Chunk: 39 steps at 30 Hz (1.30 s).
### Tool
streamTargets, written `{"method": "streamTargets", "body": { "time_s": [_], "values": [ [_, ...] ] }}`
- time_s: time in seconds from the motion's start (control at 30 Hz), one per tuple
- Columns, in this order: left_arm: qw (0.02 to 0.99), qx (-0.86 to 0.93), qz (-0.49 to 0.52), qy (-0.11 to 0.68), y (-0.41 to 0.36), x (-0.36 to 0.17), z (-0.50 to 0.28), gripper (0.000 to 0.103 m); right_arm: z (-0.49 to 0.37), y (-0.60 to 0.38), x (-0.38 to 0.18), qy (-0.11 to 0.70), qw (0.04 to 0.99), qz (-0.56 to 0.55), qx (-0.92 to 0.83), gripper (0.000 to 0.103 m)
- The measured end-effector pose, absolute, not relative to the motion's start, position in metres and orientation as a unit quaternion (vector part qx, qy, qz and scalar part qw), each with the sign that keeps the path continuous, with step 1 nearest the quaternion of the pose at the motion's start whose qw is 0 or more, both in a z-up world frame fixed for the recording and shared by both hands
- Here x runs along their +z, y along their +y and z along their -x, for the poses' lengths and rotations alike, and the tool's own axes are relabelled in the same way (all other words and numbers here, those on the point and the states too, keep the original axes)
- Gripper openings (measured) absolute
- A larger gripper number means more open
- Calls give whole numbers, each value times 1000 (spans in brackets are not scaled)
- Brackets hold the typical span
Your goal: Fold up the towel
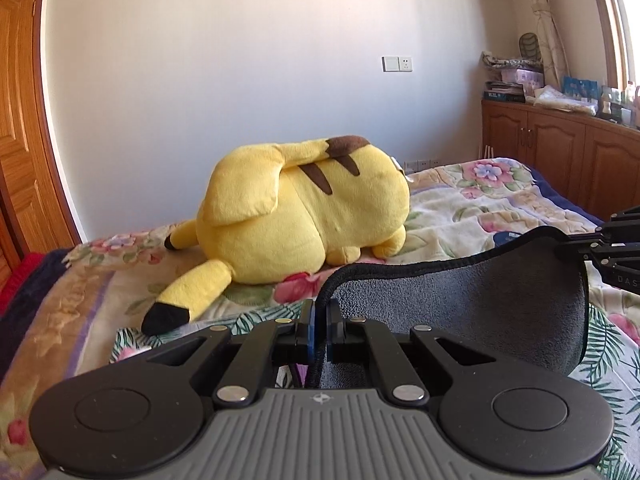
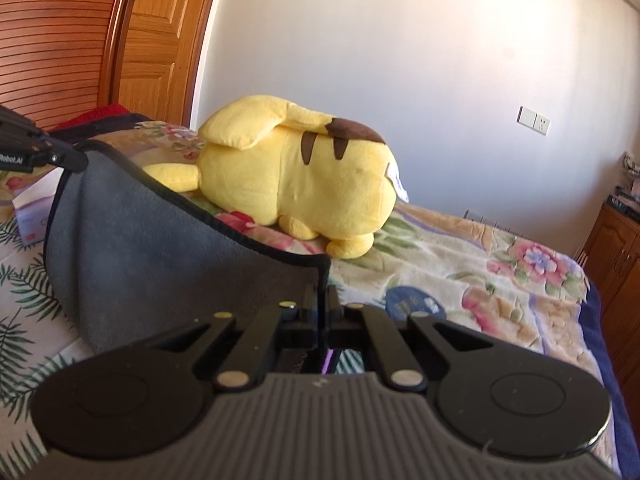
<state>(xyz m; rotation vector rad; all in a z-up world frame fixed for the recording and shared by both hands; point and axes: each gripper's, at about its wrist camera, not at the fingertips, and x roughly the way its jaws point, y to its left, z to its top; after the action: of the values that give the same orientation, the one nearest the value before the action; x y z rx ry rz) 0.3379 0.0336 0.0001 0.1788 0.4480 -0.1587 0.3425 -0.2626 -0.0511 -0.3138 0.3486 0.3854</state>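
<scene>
A grey towel (image 1: 460,300) with a black hem hangs lifted above the bed, stretched between my two grippers. My left gripper (image 1: 319,312) is shut on the towel's left corner. My right gripper shows at the right edge of the left wrist view (image 1: 568,246), pinching the other corner. In the right wrist view the towel (image 2: 140,248) sags to the left, my right gripper (image 2: 320,300) is shut on its corner, and my left gripper (image 2: 76,158) holds the far corner at the left edge.
A large yellow plush toy (image 1: 304,208) lies on the floral bedspread (image 1: 472,208) just beyond the towel. A palm-leaf sheet (image 2: 24,280) lies under the towel. Wooden cabinets (image 1: 560,152) stand at the right, a wooden door (image 2: 152,40) at the left.
</scene>
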Motion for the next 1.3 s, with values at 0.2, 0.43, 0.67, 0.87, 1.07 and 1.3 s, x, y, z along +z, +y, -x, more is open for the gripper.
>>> {"method": "streamTargets", "body": {
  "time_s": [0.2,0.43,0.67,0.87,1.07,1.3],
  "values": [
    [970,-75,-93,214,33,4,-349,0,-353,-260,-44,154,957,165,180,3],
    [971,-64,-92,212,34,-5,-365,0,-367,-260,-48,148,959,174,170,3],
    [973,-43,-97,205,34,-24,-387,0,-386,-257,-62,150,961,171,157,3],
    [972,-30,-99,209,35,-50,-409,0,-403,-253,-81,158,961,172,145,3],
    [968,-30,-98,230,31,-73,-427,0,-421,-249,-107,180,958,178,136,3],
    [962,-25,-109,251,22,-94,-438,0,-436,-244,-131,213,952,175,134,3]
  ]
}}
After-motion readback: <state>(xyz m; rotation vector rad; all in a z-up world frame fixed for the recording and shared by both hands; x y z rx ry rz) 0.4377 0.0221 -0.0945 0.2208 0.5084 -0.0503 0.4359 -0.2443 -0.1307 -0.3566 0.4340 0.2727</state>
